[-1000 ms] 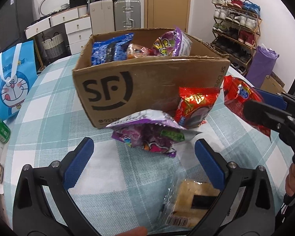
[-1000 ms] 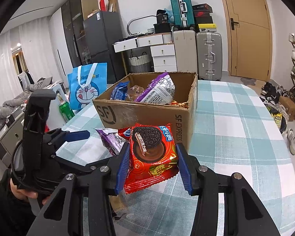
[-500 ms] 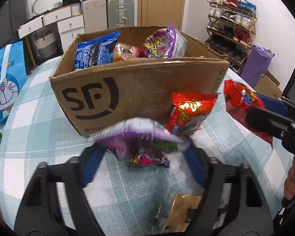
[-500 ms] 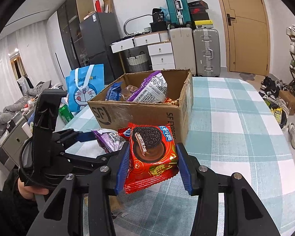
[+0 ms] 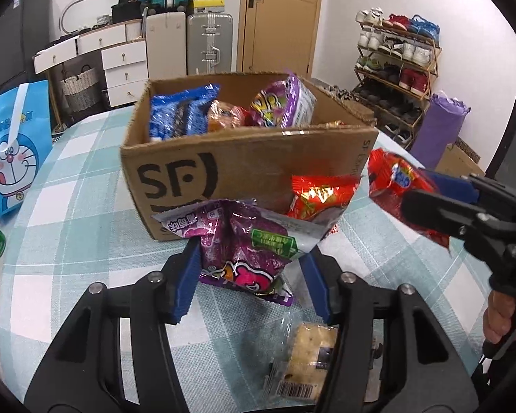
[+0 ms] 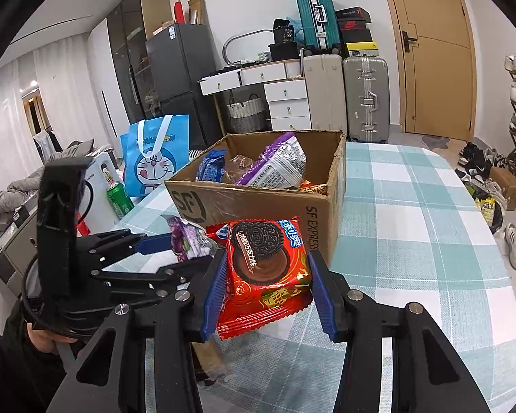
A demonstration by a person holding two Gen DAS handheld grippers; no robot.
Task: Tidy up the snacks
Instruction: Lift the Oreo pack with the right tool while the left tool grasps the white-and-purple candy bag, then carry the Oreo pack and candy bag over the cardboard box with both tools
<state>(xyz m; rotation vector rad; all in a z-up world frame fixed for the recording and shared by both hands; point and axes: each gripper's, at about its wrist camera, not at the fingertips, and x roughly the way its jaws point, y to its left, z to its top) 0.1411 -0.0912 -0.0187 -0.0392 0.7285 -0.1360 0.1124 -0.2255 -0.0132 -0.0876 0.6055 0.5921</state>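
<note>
An open cardboard box with several snack packs in it stands on the checked tablecloth; it also shows in the right wrist view. My left gripper is shut on a purple snack bag and holds it just in front of the box. My right gripper is shut on a red Oreo pack, held above the table near the box's front right corner; the same pack shows in the left wrist view. Another red pack leans against the box front.
A clear-wrapped cracker pack lies on the table under my left gripper. A blue Doraemon bag and a green can stand at the table's left. Drawers, suitcases and a shoe rack stand beyond the table.
My left gripper moved forward and closed on the purple snack bag, which now sits lifted between the fingers. The right gripper kept hold of the red Oreo pack and barely moved.
</note>
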